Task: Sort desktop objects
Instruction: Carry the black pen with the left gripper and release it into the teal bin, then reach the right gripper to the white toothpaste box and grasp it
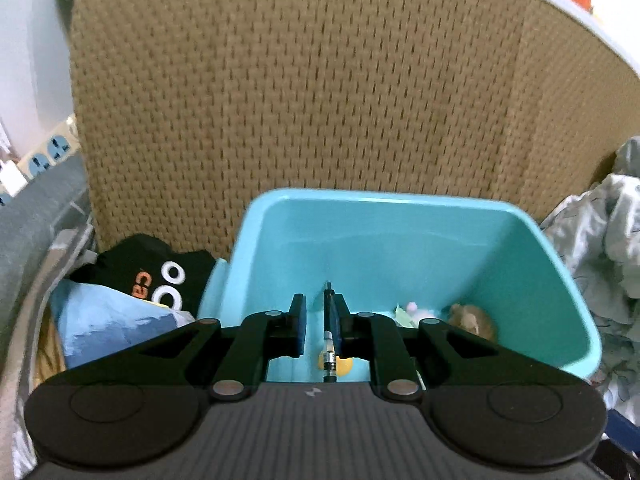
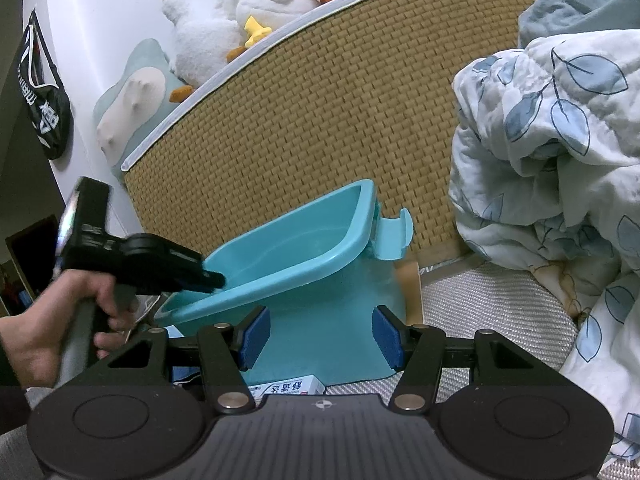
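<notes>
My left tool (image 1: 316, 320), parted, drops a slim black pen (image 1: 329, 332) into the turquoise plastic bin (image 1: 560, 280) with small toys; my right tool (image 2: 320, 334) gapes empty, white box (image 2: 286, 388) remaining.

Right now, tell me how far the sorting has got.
Done: small items already lie in the teal bin, a brown fuzzy one and a pink-white one. In hand: the left gripper is over the bin, jaws slightly apart, a pen against one pad, apparently being dropped. Left: the small box below the open right gripper.
</notes>
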The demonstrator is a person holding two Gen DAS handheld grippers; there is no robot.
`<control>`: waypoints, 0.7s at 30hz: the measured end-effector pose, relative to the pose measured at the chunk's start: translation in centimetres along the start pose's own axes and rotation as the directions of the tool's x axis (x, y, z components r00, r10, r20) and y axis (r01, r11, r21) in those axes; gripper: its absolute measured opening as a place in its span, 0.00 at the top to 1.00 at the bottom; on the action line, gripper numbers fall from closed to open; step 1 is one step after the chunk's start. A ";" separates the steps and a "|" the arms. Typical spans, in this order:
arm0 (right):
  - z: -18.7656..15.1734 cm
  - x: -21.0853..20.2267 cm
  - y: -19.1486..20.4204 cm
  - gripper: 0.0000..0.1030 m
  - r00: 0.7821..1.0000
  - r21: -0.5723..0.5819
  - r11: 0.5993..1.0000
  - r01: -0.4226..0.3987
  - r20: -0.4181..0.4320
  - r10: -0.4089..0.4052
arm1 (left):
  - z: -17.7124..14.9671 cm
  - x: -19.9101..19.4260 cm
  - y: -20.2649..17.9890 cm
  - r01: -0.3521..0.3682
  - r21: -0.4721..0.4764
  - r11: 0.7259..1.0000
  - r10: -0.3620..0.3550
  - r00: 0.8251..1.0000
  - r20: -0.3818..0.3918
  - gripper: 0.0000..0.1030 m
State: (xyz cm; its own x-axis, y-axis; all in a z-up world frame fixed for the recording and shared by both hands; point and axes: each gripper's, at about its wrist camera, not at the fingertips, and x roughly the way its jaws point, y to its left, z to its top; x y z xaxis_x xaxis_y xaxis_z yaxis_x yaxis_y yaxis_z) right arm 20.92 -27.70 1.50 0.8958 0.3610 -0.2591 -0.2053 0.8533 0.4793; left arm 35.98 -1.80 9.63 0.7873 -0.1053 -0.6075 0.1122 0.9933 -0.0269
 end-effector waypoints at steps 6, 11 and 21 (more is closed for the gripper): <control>-0.2 0.1 0.1 0.41 1.000 -0.016 1.000 0.006 -0.004 -0.006 | -1.4 -4.6 0.1 0.044 0.016 0.999 -0.046 0.995 0.085 0.77; -0.5 0.2 0.4 0.41 1.000 -0.044 0.999 0.007 -0.015 -0.007 | -3.0 -7.3 -0.6 0.046 0.066 0.997 -0.055 0.988 0.144 0.75; -1.1 0.8 0.9 0.41 0.999 -0.092 0.996 0.008 -0.048 -0.012 | -8.4 -8.4 1.3 0.035 0.042 0.998 -0.041 0.988 0.150 0.57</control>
State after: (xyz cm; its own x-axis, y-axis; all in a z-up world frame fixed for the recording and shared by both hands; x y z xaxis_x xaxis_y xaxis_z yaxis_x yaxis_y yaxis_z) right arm 21.05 -26.25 0.74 0.8783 0.3684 -0.3047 -0.2337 0.8869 0.3985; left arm 24.47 0.76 8.02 0.8640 -0.1518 -0.4801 0.1652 0.9861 -0.0144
